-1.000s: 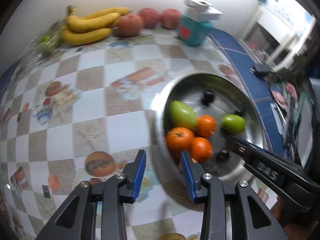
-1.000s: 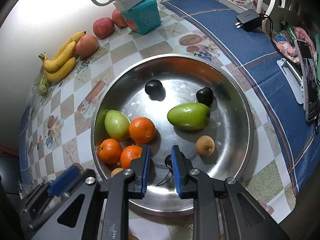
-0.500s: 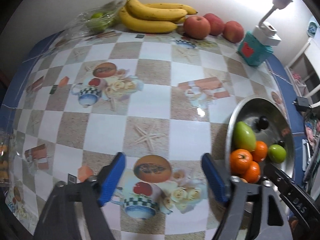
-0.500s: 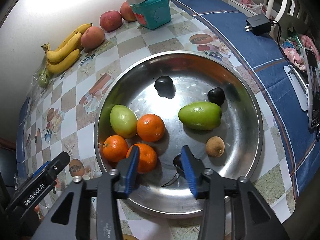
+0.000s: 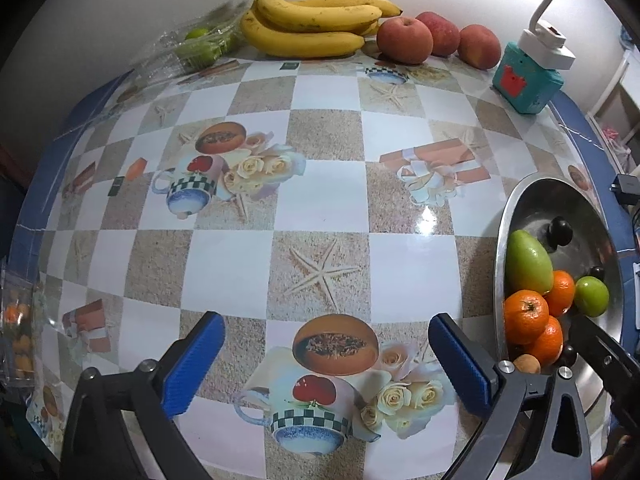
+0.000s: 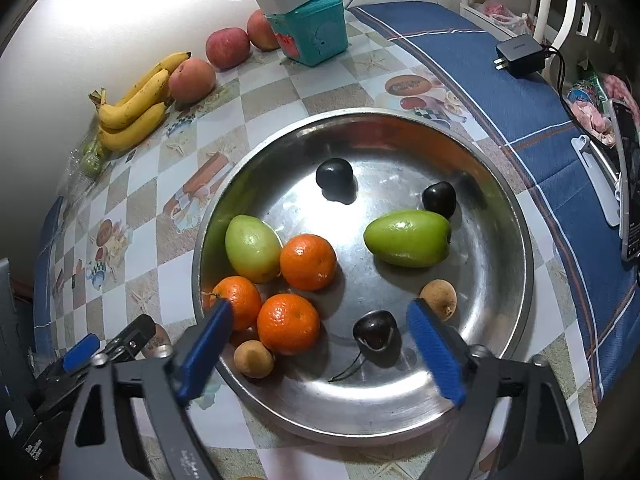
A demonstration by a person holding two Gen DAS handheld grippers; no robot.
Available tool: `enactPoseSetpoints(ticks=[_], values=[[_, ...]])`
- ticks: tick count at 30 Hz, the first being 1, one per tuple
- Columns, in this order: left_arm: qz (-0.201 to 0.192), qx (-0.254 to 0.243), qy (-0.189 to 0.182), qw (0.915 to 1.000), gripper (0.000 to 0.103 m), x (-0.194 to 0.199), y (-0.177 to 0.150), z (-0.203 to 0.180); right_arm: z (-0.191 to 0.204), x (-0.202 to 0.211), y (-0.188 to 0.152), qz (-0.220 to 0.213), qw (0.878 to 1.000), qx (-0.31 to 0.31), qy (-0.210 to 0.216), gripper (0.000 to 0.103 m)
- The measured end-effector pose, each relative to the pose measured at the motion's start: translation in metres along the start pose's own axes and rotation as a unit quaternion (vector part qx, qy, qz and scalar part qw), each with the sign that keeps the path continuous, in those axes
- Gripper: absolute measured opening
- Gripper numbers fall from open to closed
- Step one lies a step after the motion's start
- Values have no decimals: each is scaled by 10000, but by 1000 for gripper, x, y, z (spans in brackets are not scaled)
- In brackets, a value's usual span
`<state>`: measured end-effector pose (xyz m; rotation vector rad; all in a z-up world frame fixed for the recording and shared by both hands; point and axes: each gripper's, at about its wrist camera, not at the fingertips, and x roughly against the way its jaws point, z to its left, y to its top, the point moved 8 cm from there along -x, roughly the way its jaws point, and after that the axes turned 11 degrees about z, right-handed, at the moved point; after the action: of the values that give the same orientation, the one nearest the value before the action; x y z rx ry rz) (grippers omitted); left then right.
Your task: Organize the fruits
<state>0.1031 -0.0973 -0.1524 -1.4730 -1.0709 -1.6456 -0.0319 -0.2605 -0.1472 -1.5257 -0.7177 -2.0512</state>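
Checked oilcloth covers the table, with a blue cloth past its far edge and a white wall behind. Against that wall sit bananas, three apples and a teal box. Nearer the person is the steel bowl, which holds most of the fruit: two green mangoes, three oranges, three dark plums, two small brown fruits and one stemmed cherry.

By my judgement the next move turns on that cherry. In the right wrist view it lies on the bowl floor between and just ahead of the right gripper fingers, closer to the right-hand pad, with its stem trailing back toward the gripper. The nearest orange lies between the pads too, just beside the left one, so closing there could catch it instead. The right gripper is spread wide and holds nothing.

The left gripper hangs over bare oilcloth, with the bowl off to its right and the bananas and apples well ahead. It too is spread wide and empty. The right hand is plainly the nearer one for anything in the bowl; the left is better aimed at the fruit by the wall.
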Motion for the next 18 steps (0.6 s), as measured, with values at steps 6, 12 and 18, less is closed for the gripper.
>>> enactPoseSetpoints(ticks=[6, 12, 18], values=[[-398, 10, 581, 9975, 103, 19, 0, 8, 3, 4, -6, -47, 10000, 50, 57, 99], [-257, 251, 493, 9981, 103, 28, -18, 24, 2, 9, -18, -33, 9999, 91, 109, 99], [-182, 226, 421, 9987, 103, 43, -46, 35, 1, 14, -36, 12, 9998, 194, 107, 99]])
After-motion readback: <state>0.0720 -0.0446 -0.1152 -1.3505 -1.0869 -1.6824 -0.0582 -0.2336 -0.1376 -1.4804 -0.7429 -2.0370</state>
